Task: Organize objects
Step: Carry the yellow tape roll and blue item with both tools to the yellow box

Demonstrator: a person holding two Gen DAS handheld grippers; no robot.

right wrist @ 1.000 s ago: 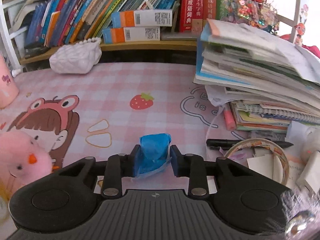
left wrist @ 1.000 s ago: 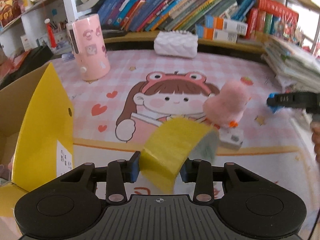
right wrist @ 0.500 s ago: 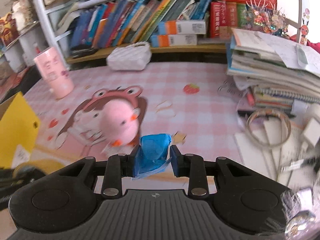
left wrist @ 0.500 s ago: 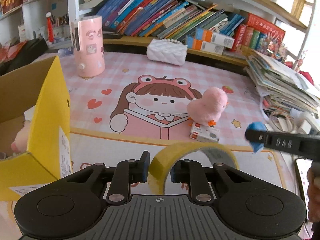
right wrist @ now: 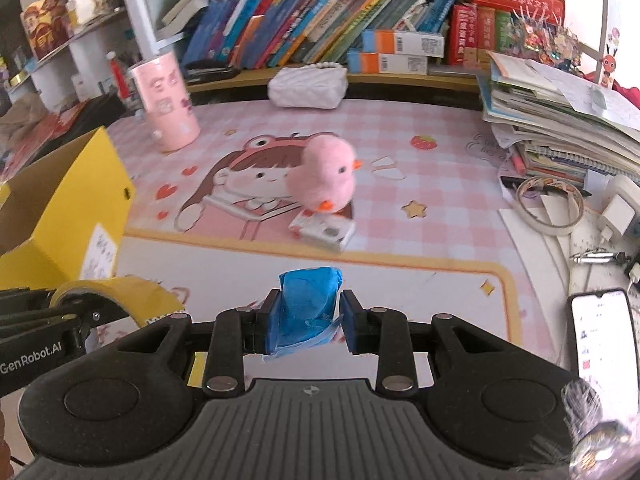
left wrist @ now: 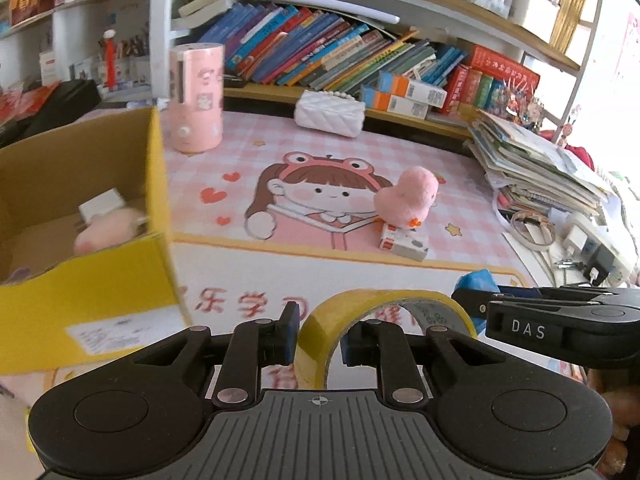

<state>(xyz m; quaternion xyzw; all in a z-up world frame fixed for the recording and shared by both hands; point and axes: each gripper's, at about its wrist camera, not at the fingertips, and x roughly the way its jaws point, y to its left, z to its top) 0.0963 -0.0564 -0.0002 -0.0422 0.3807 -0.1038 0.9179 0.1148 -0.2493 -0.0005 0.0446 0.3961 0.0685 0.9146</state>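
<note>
My left gripper [left wrist: 318, 336] is shut on a yellow tape roll [left wrist: 384, 300], held above the mat's front edge. The roll also shows in the right wrist view [right wrist: 112, 292]. My right gripper [right wrist: 307, 314] is shut on a blue packet [right wrist: 310, 300], just right of the left gripper; the packet's tip shows in the left wrist view [left wrist: 474, 280]. A yellow cardboard box [left wrist: 120, 280] stands open at the left with a pink plush [left wrist: 108, 230] and a white item inside. A pink chick plush [left wrist: 408, 196] leans on a small white box [left wrist: 404, 242] mid-mat.
A pink cylinder holder [left wrist: 196, 98] and a white quilted purse [left wrist: 330, 114] stand at the back before a shelf of books. A stack of books and papers [left wrist: 532, 164], a tape ring [right wrist: 548, 204], chargers and a phone [right wrist: 604, 348] crowd the right side.
Both grippers have pulled back and swung left toward the yellow box, each keeping its hold. The box's inside has come into the left wrist view.
</note>
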